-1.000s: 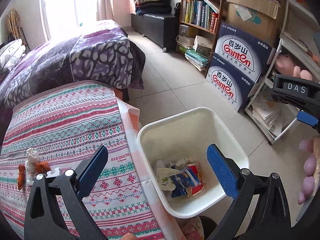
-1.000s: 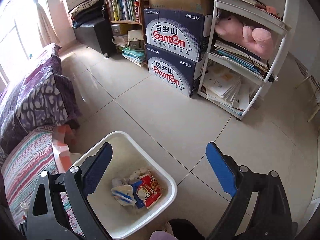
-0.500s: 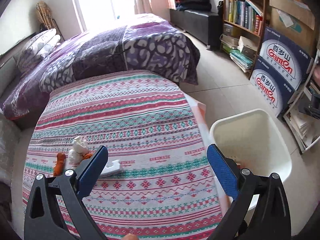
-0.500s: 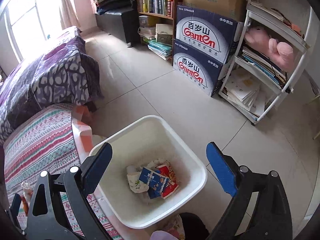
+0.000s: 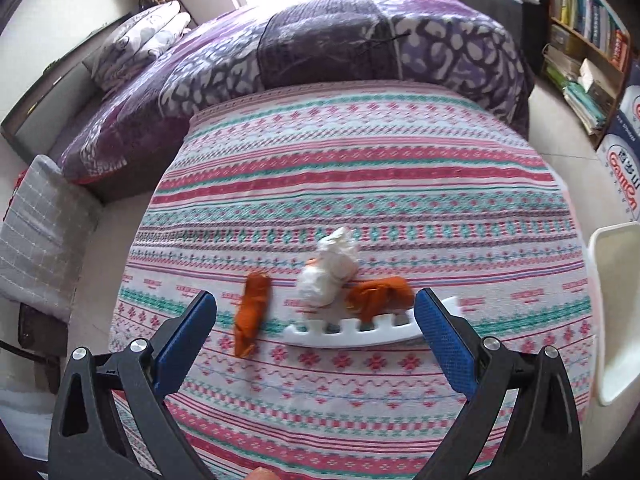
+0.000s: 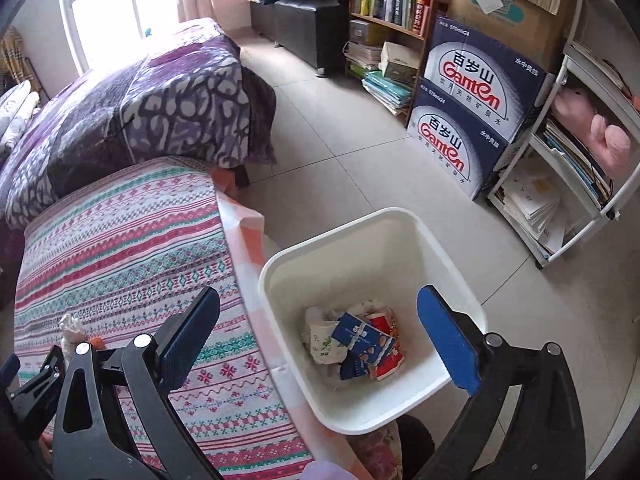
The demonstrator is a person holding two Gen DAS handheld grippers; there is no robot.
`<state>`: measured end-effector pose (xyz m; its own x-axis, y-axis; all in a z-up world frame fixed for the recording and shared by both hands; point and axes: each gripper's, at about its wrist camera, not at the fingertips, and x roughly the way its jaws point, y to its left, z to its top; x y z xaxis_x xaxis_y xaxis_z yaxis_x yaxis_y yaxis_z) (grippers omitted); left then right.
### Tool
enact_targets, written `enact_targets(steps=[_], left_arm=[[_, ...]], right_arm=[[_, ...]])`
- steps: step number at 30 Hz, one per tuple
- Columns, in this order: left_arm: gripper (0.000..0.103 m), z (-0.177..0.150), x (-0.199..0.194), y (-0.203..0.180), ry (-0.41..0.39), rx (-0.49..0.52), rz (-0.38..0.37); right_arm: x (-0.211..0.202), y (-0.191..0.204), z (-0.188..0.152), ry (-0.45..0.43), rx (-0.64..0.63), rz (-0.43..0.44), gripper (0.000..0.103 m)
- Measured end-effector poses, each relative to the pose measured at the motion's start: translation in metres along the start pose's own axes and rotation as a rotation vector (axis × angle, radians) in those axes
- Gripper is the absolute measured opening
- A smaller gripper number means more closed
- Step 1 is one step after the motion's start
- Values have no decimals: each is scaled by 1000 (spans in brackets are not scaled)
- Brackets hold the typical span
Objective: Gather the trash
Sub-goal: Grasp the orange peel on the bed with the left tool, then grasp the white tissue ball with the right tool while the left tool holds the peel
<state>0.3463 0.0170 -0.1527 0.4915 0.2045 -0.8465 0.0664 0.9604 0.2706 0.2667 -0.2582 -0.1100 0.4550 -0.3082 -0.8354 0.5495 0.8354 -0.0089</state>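
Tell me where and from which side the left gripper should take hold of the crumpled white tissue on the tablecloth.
Grip the crumpled white tissue across its bulging middle, coming down from above with the open left gripper. It is a soft upright wad, so it should squash between the fingers. An orange peel sits close at its right and a white plastic strip in front, so a low sideways approach would probably snag them.

The left tongs (image 5: 316, 344) are spread wide, blue pads (image 5: 444, 340) well apart with nothing between them, tilted downward. The right tongs (image 6: 318, 334) gape just as wide and empty, also angled down. The left tongs' black frame shows at the right view's lower left edge.
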Motion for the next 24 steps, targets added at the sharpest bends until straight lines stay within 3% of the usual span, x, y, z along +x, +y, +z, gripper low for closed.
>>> enact_targets(steps=[6, 13, 17, 20, 21, 24], left_arm=[[96, -7, 57, 57, 156, -97, -21], [94, -10, 85, 75, 195, -152, -67], [77, -17, 97, 76, 260, -153, -94], [49, -23, 102, 81, 288, -163, -128], [32, -24, 101, 83, 284, -166, -143], [23, -24, 92, 91, 262, -174, -140]], right_arm=[[6, 37, -9, 44, -42, 41, 95], [12, 74, -17, 81, -62, 79, 95], [16, 92, -23, 106, -74, 101, 95], [19, 105, -28, 114, -97, 102, 95], [20, 109, -30, 118, -100, 107, 95], [24, 120, -35, 140, -104, 139, 95]])
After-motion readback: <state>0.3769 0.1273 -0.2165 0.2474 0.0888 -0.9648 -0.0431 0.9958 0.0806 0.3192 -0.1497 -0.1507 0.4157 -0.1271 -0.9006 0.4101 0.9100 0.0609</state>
